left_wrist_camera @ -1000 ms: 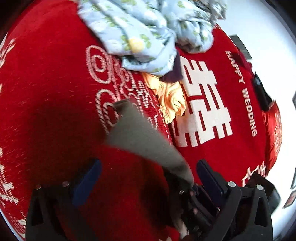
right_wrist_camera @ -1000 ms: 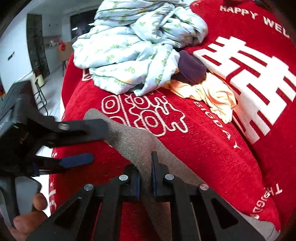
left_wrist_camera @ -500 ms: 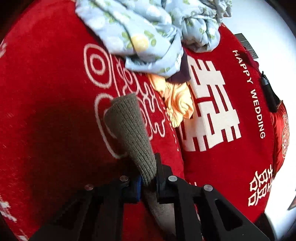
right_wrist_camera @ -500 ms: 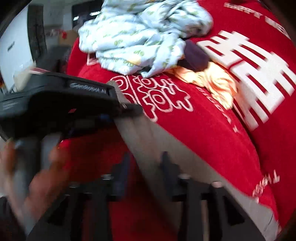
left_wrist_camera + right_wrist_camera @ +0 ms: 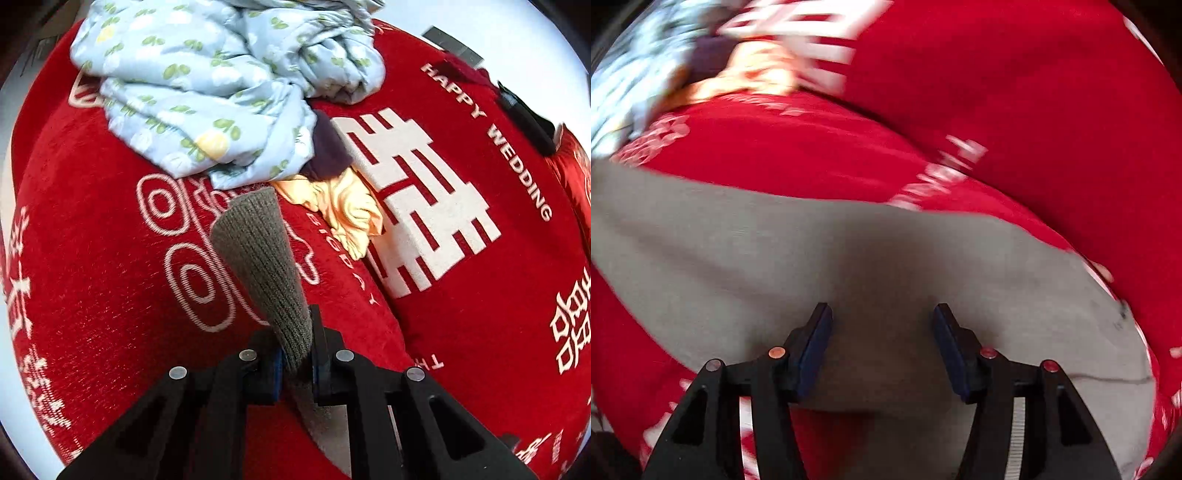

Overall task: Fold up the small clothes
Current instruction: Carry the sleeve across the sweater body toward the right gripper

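Note:
A grey knitted sock (image 5: 258, 258) lies on a red blanket (image 5: 92, 258) with white lettering. My left gripper (image 5: 297, 354) is shut on the sock near its ribbed cuff, and the cuff end stands up ahead of the fingers. In the blurred right wrist view the same sock (image 5: 849, 240) stretches across the picture from left to right. My right gripper (image 5: 882, 325) hovers over its middle, and its jaws are opening. The sock lies under them and the pads do not press on it.
A crumpled pale blue printed garment (image 5: 221, 92) is piled at the far side of the blanket. A dark purple piece (image 5: 327, 147) and a peach-yellow garment (image 5: 347, 206) lie beside it. A black object (image 5: 524, 118) sits at the blanket's right edge.
My left gripper closed on the sock's cuff end and lifted it. My right gripper let go of the sock and swung along it toward its other end.

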A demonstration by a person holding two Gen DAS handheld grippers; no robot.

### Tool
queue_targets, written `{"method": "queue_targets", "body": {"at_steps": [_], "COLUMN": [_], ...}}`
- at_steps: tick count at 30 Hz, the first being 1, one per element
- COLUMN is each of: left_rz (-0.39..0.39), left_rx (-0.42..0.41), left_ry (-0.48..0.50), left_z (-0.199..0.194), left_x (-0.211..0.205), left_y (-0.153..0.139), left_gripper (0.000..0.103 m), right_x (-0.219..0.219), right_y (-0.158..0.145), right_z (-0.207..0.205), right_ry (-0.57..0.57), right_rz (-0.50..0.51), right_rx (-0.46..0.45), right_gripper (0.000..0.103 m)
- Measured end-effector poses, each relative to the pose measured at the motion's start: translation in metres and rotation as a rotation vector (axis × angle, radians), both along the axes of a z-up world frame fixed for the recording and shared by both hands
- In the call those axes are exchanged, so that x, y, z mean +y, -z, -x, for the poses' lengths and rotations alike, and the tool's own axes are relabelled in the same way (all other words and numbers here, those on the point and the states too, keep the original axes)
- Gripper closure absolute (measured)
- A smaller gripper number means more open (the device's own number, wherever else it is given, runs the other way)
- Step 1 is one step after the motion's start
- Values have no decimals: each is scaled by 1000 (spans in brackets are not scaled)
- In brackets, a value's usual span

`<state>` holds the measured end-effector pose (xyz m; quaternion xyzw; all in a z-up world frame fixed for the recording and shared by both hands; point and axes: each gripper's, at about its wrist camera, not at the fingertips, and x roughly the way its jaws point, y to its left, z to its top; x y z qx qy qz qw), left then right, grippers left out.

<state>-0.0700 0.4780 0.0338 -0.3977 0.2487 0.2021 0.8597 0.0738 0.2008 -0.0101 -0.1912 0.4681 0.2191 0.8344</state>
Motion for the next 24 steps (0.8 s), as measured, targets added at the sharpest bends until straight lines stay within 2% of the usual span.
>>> {"method": "queue_targets", "body": {"at_steps": [2,4,5,8,10,15,18,24], "left_rz": [-31,-59,-75,-110,-110,-155,-211,-304], "left_rx": [34,69,86,120,135,209,253,302], "left_ry": [21,45,66,111,155,271,342,452], "left_z": [-7,-14,-19,-33,-46,-84,-104,-126], "left_x": [-8,-19,-28,-50,-69,-138,-191,-288], "left_y": [-12,-23,-29,-40,-46,-56,-59,-60], "left_gripper": [91,91,91,91,91,91,91,91], "right_x": [17,12,3,-32,-76,-174,-213,-284], "right_y": [-8,-25,-36,-52,-59,-60,-57,-47], "right_z": [9,13,16,21,24,42,55,83], "right_ry": [-108,-86,-69,-30,22,175,229,330], "right_rz": [-139,-219,-221,-142,-125,-96,-67,-112], "right_rx": [135,132,91,13,-13,-14,-21,-12], "right_gripper": [45,45,45,44,44,44,44,43]}}
